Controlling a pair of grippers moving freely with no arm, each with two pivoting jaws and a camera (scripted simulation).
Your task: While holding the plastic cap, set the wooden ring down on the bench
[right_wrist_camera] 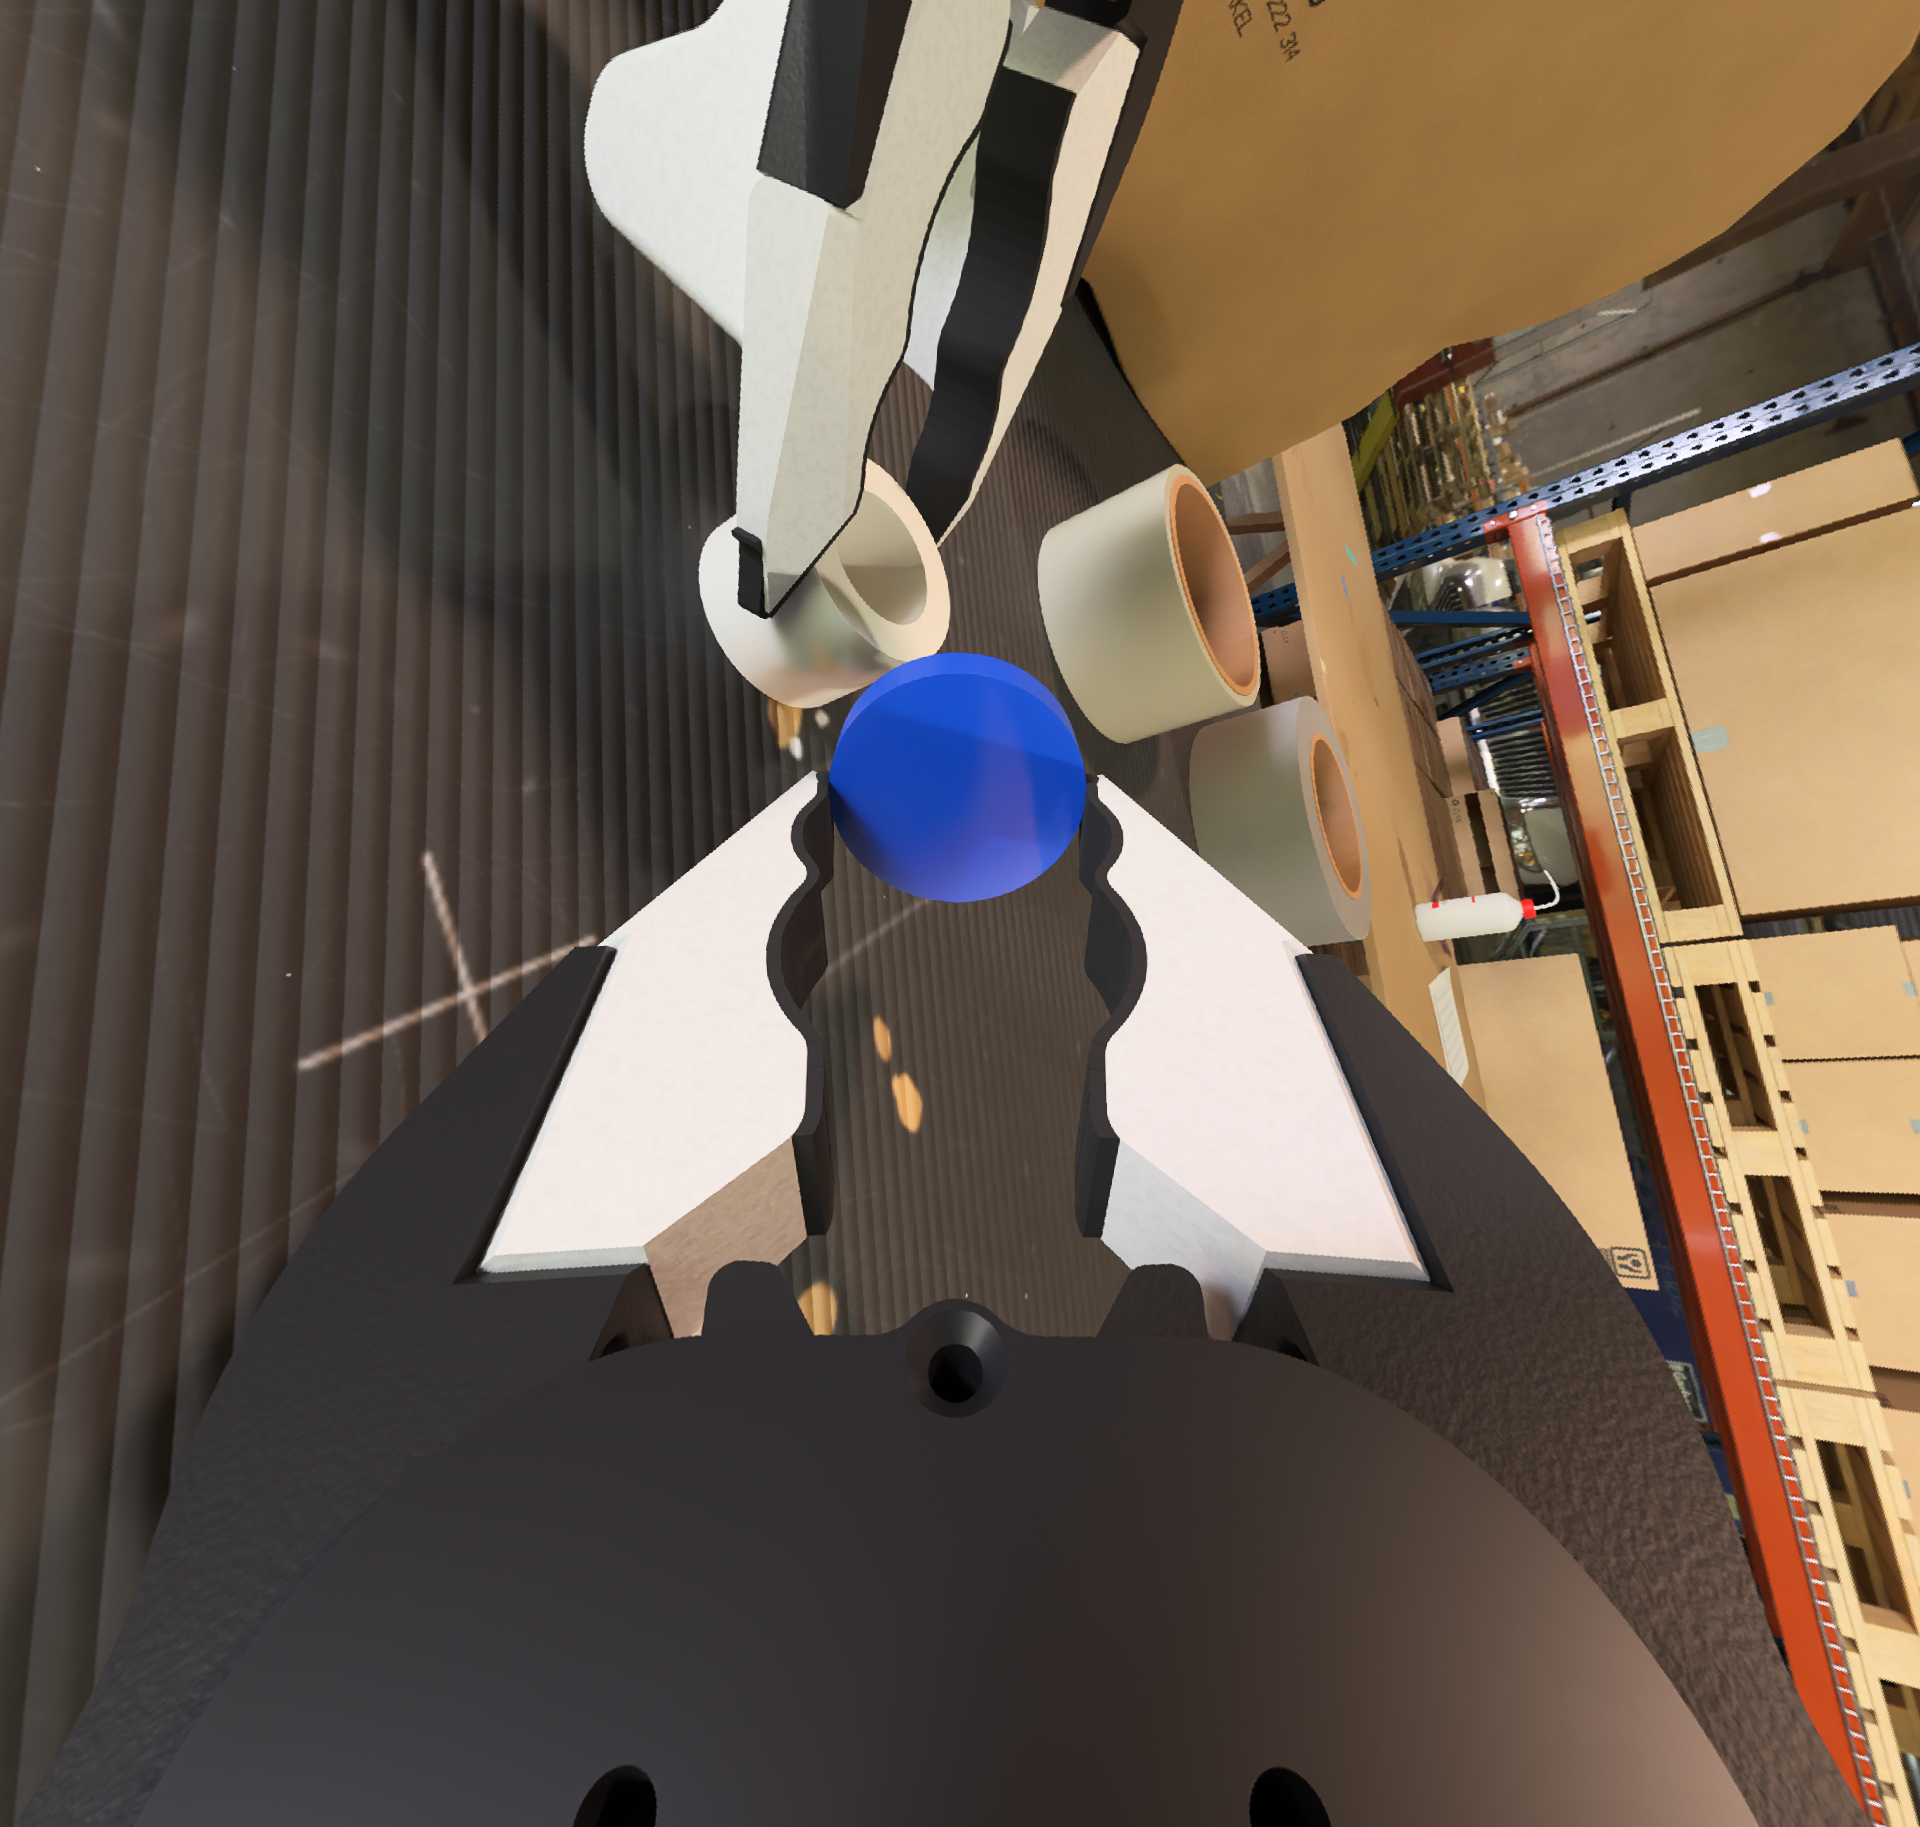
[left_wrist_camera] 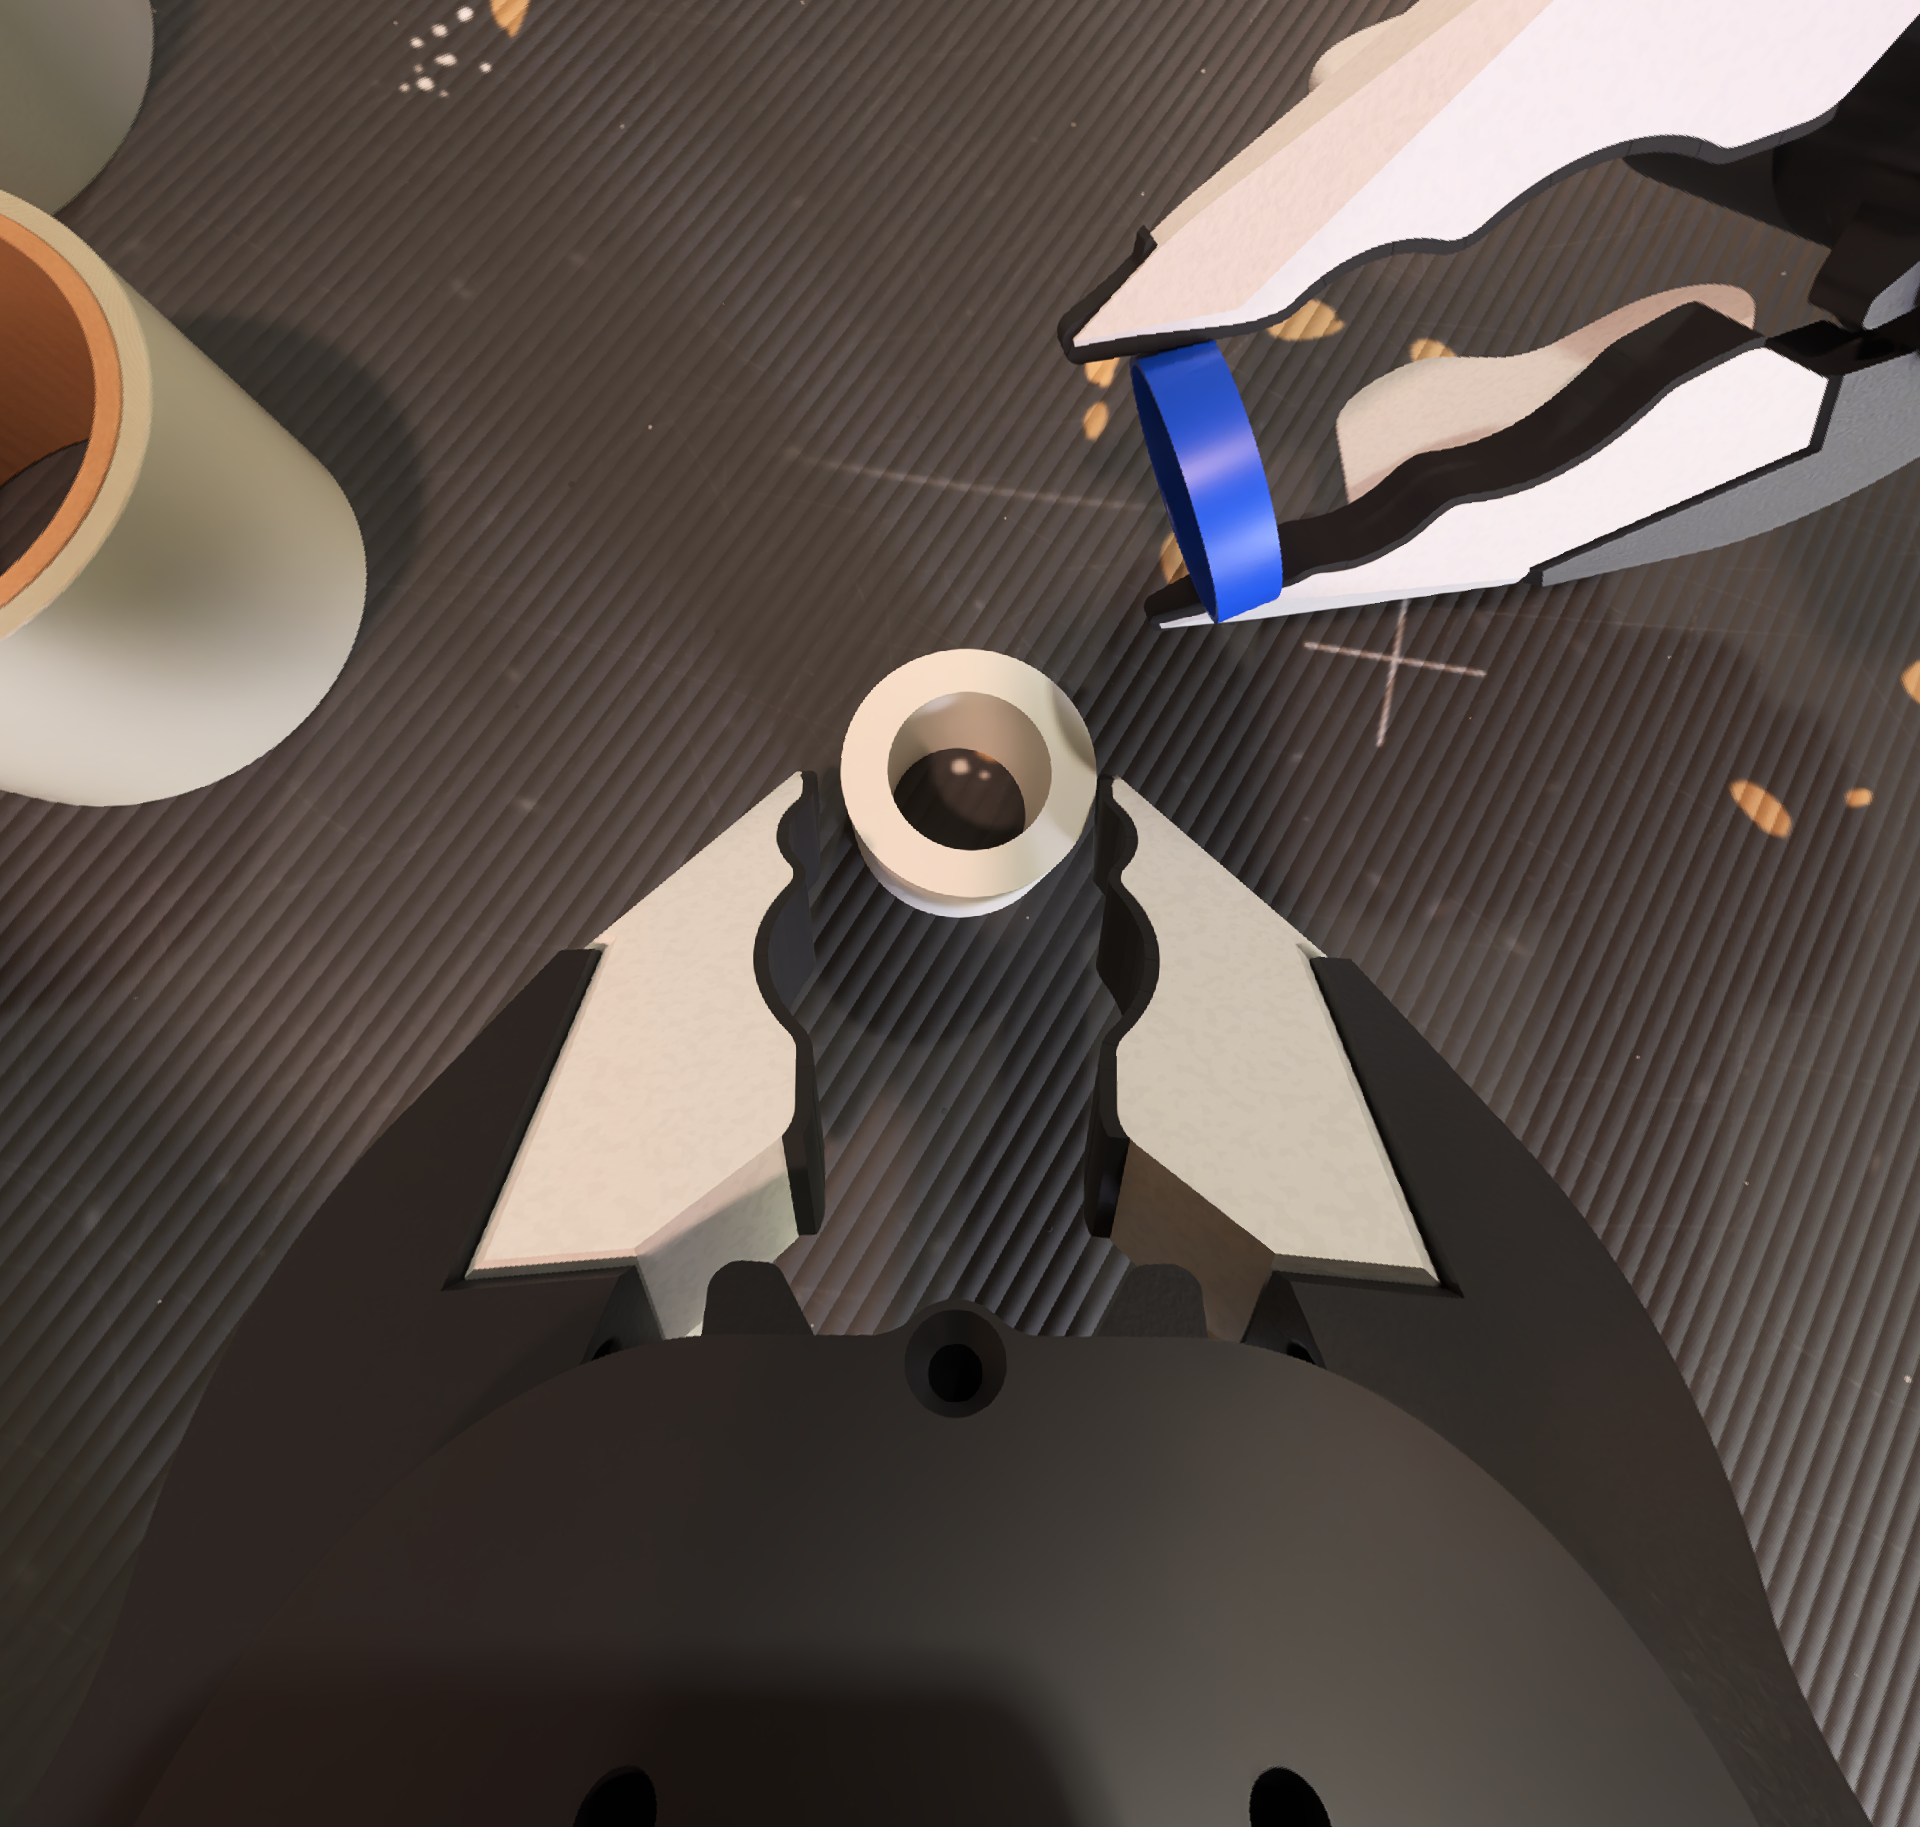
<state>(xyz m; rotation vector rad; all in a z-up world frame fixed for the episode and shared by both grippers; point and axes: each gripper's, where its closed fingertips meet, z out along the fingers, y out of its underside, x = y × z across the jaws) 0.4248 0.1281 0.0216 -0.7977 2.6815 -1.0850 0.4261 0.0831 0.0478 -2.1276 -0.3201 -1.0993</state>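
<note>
Over the dark ribbed surface [left_wrist_camera: 623, 530], beside two tape rolls [right_wrist_camera: 1143, 603], the left gripper [left_wrist_camera: 961, 790], pinching the pale wooden ring [left_wrist_camera: 966, 780], should lower until it touches, then spread, while the right gripper [right_wrist_camera: 956, 785] keeps pinching the blue plastic cap [right_wrist_camera: 956, 775] clear.

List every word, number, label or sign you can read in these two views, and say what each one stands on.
Large cardboard box, right wrist view: dark printed letters and numbers on its side, legible, but I will not copy them out.
Small carton by the shelving: a printed symbol, too small to read.
Bench: a pale cross drawn on it, a mark and not text.
Left wrist view: no writing at all.
</note>
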